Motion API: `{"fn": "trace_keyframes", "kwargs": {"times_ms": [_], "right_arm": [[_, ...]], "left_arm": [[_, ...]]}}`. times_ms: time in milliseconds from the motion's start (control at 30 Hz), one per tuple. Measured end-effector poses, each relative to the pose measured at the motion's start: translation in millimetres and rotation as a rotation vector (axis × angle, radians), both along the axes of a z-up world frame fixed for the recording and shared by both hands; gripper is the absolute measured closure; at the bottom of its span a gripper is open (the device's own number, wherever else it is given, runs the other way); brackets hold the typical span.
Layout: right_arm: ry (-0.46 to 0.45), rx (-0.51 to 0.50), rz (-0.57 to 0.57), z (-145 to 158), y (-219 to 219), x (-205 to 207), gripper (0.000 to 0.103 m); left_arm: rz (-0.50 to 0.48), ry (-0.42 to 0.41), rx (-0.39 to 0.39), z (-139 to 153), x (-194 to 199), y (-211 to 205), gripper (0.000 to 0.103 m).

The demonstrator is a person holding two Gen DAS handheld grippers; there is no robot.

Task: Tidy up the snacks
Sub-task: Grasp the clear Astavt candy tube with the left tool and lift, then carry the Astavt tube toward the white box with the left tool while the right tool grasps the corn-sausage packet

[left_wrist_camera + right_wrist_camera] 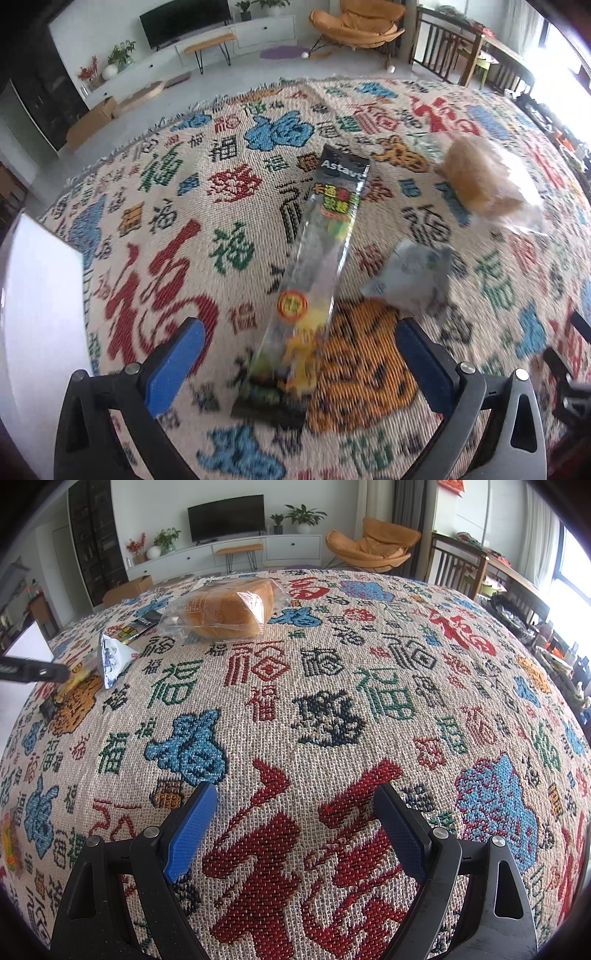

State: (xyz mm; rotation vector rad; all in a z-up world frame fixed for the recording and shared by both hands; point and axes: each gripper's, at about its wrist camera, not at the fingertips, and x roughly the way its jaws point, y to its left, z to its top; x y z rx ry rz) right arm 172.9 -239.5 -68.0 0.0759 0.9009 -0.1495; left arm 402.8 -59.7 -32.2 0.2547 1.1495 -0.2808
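Observation:
A long clear candy packet [314,266] with a black "Astav" header lies lengthwise on the patterned cloth, its near end between my left gripper's [299,332] open blue pads. A small silver sachet [410,277] lies just right of it, and bagged bread [480,181] sits farther right. In the right wrist view the bread [225,609] lies at the far side, the sachet [112,657] and the candy packet [133,627] to its left. My right gripper [295,812] stands open over bare cloth, holding nothing. Another yellow snack [11,845] peeks in at the left edge.
The woven cloth [332,701] with coloured characters covers the whole table. A white box or board [33,314] stands at the left edge. The left gripper's black arm [33,670] shows at the left of the right wrist view. Chairs, a TV unit and a dining table lie beyond.

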Motion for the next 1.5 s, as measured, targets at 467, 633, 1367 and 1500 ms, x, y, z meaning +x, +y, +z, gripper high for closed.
{"fn": "trace_keyframes", "kwargs": {"times_ms": [467,633,1367,1500], "right_arm": [[0.0,0.0,0.0,0,0,0,0.014],[0.0,0.0,-0.001,0,0,0,0.014],[0.005,0.129,0.049,7,-8,-5,0.014],[-0.043,0.42,0.198,23,6,-30,0.014]], "left_arm": [[0.061,0.07,-0.086,-4,-1,21,0.084],[0.089,0.012,-0.198,29,-49,55,0.084],[0.208,-0.202,-0.542,145,-324,180,0.084],[0.213,-0.232,-0.557,152,-348,195,0.084]]}}
